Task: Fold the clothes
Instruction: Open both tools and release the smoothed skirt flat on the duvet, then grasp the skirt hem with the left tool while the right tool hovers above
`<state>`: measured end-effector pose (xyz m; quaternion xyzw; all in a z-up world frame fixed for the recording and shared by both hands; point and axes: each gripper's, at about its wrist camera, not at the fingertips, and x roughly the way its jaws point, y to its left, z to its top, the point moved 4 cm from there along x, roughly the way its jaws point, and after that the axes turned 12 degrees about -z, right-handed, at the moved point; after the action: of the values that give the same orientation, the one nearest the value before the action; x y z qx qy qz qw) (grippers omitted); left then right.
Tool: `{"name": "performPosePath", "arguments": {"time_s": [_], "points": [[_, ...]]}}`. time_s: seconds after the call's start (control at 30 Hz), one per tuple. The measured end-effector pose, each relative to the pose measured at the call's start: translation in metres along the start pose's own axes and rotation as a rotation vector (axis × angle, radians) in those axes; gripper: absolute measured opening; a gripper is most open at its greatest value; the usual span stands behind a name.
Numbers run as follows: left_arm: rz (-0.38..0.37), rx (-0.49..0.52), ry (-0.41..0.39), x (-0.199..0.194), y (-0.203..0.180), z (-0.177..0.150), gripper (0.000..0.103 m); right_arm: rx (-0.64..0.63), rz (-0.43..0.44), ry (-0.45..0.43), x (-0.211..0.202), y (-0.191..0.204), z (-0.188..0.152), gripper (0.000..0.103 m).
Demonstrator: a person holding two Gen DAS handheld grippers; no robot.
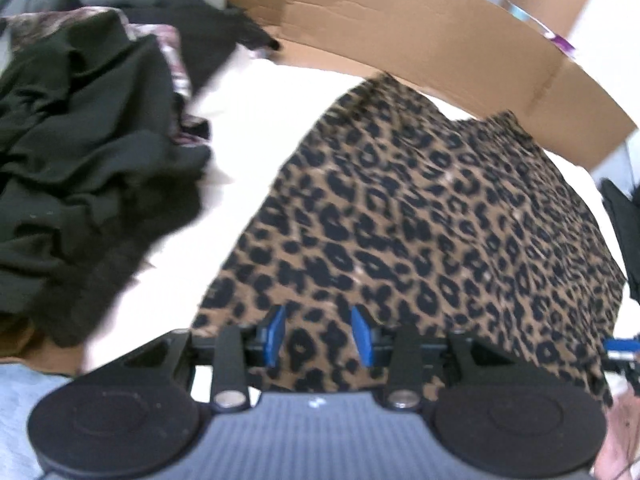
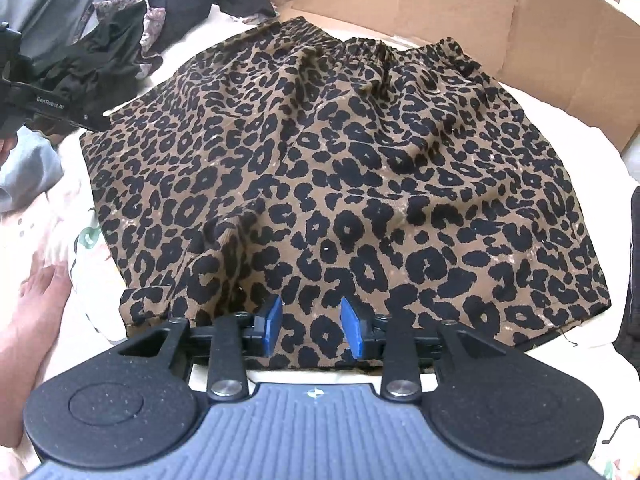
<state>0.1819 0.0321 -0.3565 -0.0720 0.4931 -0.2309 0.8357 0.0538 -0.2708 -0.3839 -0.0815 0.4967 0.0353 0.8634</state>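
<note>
While the pale bed surface (image 2: 540, 104) carries everything, the leopard-print garment (image 2: 340, 168) serves as landmark: it lies spread flat, elastic waistband (image 2: 372, 50) at the far edge against the cardboard wall (image 2: 400, 0), hem toward both grippers. To the garment's left sits a heap of dark clothes (image 1: 88, 152). A small ruck of cloth (image 2: 224, 236) stands near the hem's left part.

Right gripper (image 2: 310, 330): jaws spread, nothing between them, poised over the near hem about mid-width. Left gripper (image 1: 318, 336): jaws likewise spread and empty, over the garment's near left edge.

Judgement: the garment's long axis runs side to side; both grippers are at the hem side, the right nearer its middle. Whether this flat lie precedes a fold or is one already made cannot be determined.
</note>
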Motion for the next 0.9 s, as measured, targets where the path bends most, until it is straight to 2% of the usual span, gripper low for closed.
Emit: {"name": "performPosePath", "arguments": {"time_s": [0.37,0.5,0.7,0.8,0.9], "points": [[0.1,-0.077,-0.033,-0.008,0.04,0.001,0.039,-0.011,-0.011,0.009,0.002,-0.002,-0.003,0.04],[0.087,-0.141,-0.015,-0.007,0.055,-0.008,0.04,-0.009,-0.017,0.021,0.005,-0.002,-0.003,0.04],[0.047,-0.186,-0.015,-0.003,0.069,-0.018,0.04,-0.007,-0.01,0.031,0.007,0.003,-0.004,0.04],[0.021,-0.183,-0.028,-0.001,0.071,-0.018,0.049,-0.016,-0.004,0.034,0.008,0.007,-0.004,0.04],[-0.003,-0.177,-0.042,0.002,0.074,-0.018,0.05,-0.022,-0.003,0.037,0.009,0.009,-0.004,0.04]]}}
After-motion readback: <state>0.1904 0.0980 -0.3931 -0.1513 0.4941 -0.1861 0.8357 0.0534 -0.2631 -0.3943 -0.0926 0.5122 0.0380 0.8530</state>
